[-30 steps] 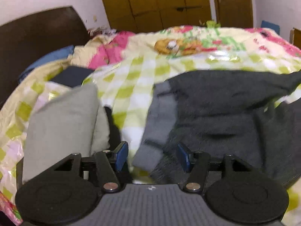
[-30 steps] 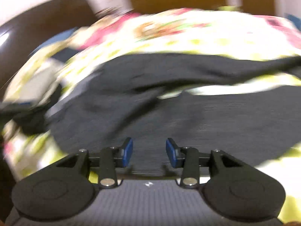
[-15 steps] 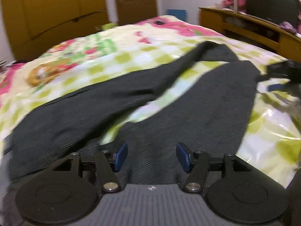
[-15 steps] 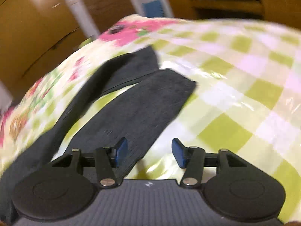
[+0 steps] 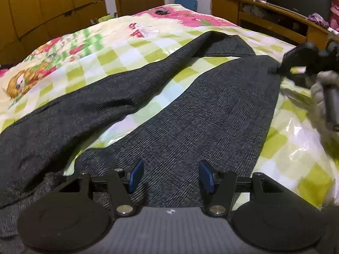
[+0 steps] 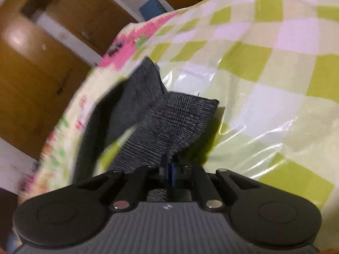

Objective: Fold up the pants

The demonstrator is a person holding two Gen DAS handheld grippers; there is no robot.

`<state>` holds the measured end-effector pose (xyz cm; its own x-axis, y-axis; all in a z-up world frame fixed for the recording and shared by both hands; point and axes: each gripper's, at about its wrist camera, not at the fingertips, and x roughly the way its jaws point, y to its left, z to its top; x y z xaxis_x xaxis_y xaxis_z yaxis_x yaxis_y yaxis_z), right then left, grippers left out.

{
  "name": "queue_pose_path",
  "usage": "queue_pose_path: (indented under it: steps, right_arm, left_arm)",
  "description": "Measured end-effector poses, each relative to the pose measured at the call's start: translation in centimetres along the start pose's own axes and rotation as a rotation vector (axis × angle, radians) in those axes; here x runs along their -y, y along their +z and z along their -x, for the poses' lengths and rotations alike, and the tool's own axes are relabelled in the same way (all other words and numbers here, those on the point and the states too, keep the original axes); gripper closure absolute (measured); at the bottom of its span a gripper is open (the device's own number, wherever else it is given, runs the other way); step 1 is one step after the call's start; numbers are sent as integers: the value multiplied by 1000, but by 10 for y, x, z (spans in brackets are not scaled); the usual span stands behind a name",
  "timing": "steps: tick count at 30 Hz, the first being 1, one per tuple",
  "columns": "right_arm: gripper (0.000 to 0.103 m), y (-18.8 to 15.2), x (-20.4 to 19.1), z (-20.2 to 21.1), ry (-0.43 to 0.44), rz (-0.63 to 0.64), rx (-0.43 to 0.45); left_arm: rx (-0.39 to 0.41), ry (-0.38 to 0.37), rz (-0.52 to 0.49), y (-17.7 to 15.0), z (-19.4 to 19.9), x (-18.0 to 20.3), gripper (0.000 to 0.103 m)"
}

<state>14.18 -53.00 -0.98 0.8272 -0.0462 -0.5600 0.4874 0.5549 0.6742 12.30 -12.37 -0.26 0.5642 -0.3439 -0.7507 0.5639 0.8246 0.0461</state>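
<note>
- Left wrist view: the dark grey pants (image 5: 190, 114) lie spread on the bed (image 5: 118, 50), over its checked green-and-white cover, the two legs parted in a V running away from the camera.
- The left tongs (image 5: 170, 176) hang above the near leg, blue pads wide apart and nothing between them.
- At the far right the right tongs (image 5: 279, 68) meet the hem corner of that leg.
- The cloth looks soft, light and limp; I judge it will sag and drag wherever it is not held, so hems and the waistband are the places to grip.
- Right wrist view: the right tongs (image 6: 169, 170) have just been closing and now pinch the leg's hem, which bunches and lifts off the bed there.
- The cover looks glossy; the pants may slide on it.
</note>
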Motion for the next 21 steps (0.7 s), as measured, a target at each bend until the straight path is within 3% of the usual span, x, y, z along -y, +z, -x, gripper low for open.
queue_pose_path:
  steps: [3, 6, 8, 12, 16, 18, 21]
  right_arm:
    - [98, 11, -2, 43, 84, 21, 56]
    - [98, 17, 2, 79, 64, 69, 102]
    - [98, 16, 11, 92, -5, 107, 87]
    - [91, 0, 32, 103, -221, 170, 8]
    - [87, 0, 23, 138, -307, 199, 140]
    - [85, -1, 4, 136, -267, 248, 149]
    - [73, -6, -35, 105, -171, 316, 76]
  left_arm:
    - [20, -26, -17, 5, 2, 11, 32]
    - [28, -59, -21, 6, 0, 23, 31]
    - [27, -87, -31, 4, -4, 32, 29]
    - [11, -115, -52, -4, -6, 39, 28]
    - [32, -96, -24, -12, 8, 18, 28]
    - [41, -70, -10, -13, 9, 6, 28]
    - [50, -13, 16, -14, 7, -14, 28]
